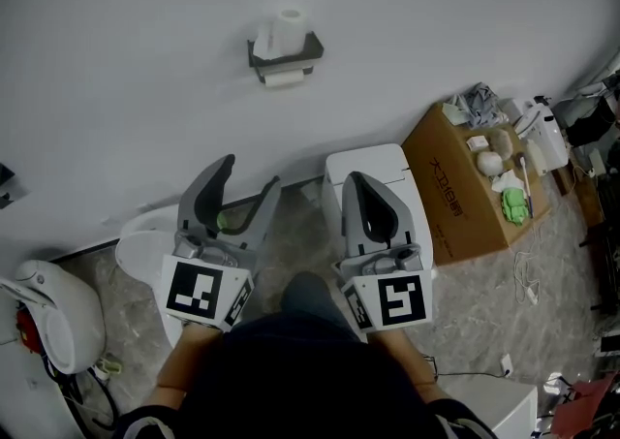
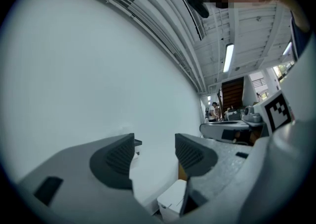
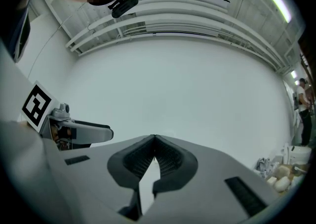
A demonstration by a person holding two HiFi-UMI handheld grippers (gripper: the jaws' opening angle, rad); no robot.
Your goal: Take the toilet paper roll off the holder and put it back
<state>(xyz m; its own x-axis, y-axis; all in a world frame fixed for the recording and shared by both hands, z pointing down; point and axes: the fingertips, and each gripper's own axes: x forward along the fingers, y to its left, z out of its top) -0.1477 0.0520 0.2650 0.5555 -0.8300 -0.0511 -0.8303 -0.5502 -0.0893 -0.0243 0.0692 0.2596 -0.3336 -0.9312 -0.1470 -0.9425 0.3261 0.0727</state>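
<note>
Head view: the toilet paper roll (image 1: 288, 28) sits on its dark holder (image 1: 284, 57), fixed to the white wall (image 1: 116, 59), with a short tail of paper hanging under the holder. Nothing touches it, so the taking-off looks not yet begun.

Both grippers are held low, close to the person's body and well apart from the roll. The left gripper (image 1: 250, 173) has its jaws spread fairly wide with nothing between them, only bare wall beyond. The right gripper (image 1: 354, 178) has its jaws pressed together at the tips and grips nothing.

What could go wrong, as I judge it:
- A squeeze on the soft roll could crush it out of round, so that it jams when put back
- A pull on the loose tail instead of the body would only unwind paper
- A closed right gripper can steady nothing unless it opens first
- A roll that slips on the way out would drop to the floor below

On the floor to the right, against the wall, stands an open cardboard box (image 1: 455, 204). It holds a green toy (image 1: 514, 203), some pale rounded things I cannot identify, and a crumpled grey cloth (image 1: 477, 103) at its far corner
</note>
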